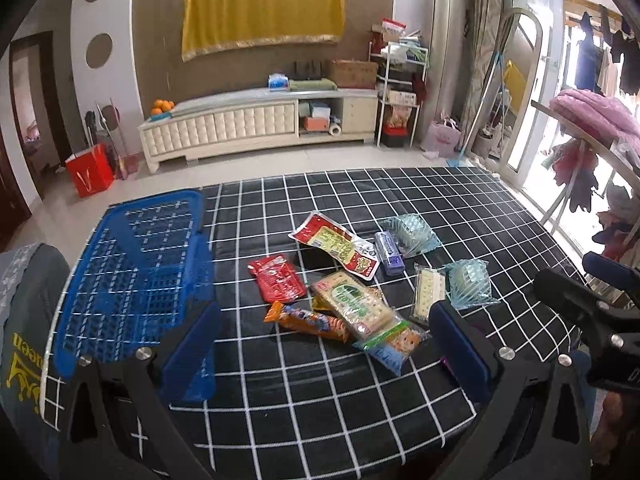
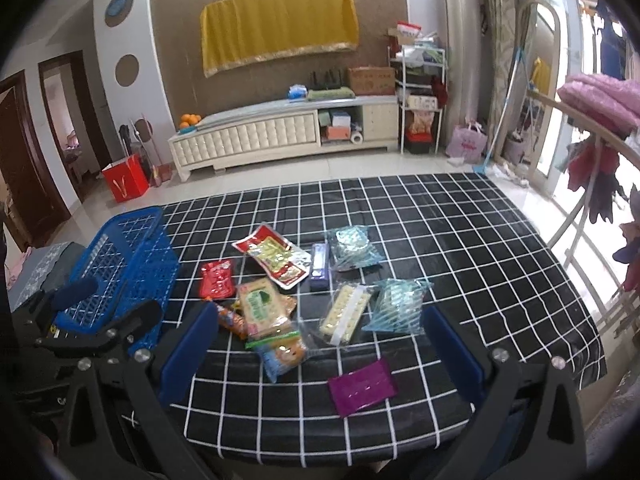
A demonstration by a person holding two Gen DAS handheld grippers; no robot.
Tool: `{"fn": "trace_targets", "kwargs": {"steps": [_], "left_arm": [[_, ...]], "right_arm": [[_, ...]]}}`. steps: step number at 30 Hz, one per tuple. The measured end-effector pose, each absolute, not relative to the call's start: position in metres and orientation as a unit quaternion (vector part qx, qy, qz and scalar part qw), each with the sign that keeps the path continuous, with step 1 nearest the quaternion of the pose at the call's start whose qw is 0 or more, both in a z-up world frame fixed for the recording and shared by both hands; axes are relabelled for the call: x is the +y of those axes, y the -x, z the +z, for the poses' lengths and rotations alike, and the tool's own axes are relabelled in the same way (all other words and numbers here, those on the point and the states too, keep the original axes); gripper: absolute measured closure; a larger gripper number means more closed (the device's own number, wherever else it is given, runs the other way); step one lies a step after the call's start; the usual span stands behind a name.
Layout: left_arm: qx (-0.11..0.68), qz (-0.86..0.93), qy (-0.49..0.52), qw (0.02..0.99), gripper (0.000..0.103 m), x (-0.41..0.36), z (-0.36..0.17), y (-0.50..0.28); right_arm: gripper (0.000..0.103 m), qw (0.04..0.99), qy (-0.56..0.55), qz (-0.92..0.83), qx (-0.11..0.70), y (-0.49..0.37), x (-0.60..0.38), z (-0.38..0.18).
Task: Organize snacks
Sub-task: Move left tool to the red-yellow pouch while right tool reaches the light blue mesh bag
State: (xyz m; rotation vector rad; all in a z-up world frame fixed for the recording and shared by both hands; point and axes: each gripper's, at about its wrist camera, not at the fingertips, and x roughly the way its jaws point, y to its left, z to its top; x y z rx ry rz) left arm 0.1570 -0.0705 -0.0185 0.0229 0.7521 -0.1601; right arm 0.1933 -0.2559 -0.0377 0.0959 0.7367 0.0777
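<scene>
Several snack packs lie on a black grid-patterned table (image 1: pixel 400 420): a small red pack (image 1: pixel 277 278), a long red-and-yellow pack (image 1: pixel 335 244), a green cracker pack (image 1: pixel 352 300), an orange pack (image 1: pixel 308 320), a purple box (image 1: pixel 389 254), two clear blue bags (image 1: pixel 410 230) and a white wafer pack (image 1: pixel 428 290). A purple foil pack (image 2: pixel 362 386) shows in the right wrist view. A blue plastic basket (image 1: pixel 132 272) stands at the table's left, empty. My left gripper (image 1: pixel 324 356) is open above the near table. My right gripper (image 2: pixel 320 352) is open, near the purple pack.
Table edge runs along the near side. A grey cushioned seat (image 1: pixel 28 320) sits left of the basket. A clothes rack with pink fabric (image 1: pixel 592 116) stands at the right. A white TV cabinet (image 1: pixel 260 124) is across the floor.
</scene>
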Motion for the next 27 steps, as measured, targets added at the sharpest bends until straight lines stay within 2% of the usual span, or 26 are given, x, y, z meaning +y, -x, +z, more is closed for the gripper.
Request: {"fn": "trace_targets", "kwargs": {"steps": [20, 23, 27], "left_arm": [[0.462, -0.040, 0.005, 0.886, 0.001, -0.082, -0.063, -0.281], [0.475, -0.039, 0.010, 0.879, 0.001, -0.089, -0.073, -0.298], [0.499, -0.035, 0.020, 0.866, 0.003, -0.095, -0.089, -0.316]], "right_arm": [[0.001, 0.880, -0.015, 0.069, 0.470, -0.362, -0.281, -0.105], [0.002, 0.871, -0.008, 0.068, 0.486, -0.392, -0.285, -0.123], [0.009, 0.855, 0.001, 0.066, 0.515, -0.423, -0.288, -0.155]]}}
